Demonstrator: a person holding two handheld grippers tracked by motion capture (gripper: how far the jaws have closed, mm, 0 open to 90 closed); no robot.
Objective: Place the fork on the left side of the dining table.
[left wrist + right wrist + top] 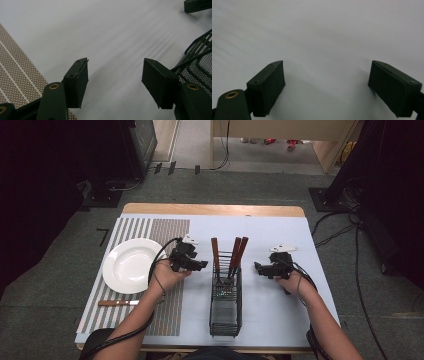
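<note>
— So, where do the two tools sit?

— Either side of the black wire caddy (225,305) on the white counter (280,310). The left hand-held gripper (197,265) is just beside the caddy's far end, jaws spread wide with nothing between them. In the left gripper view its jaws (115,82) frame bare white surface, with the caddy's mesh (200,65) cut off at the right edge.

— And the other one?

— The right hand-held gripper (260,267) hangs near the caddy's other side, also wide open and empty; its own view (325,85) gives blank counter between the jaws.

— What's in the caddy?

— Three brown wooden handles (235,251) stand up from the far end. Their lower ends are hidden in the wire, so they're probably cutlery, but I can't tell which kind.

— Anything to the left?

— A white plate (129,265) on a striped placemat (170,232), and a wooden-handled knife (118,303) lying near it, its blade partly hidden by the left forearm.
</note>
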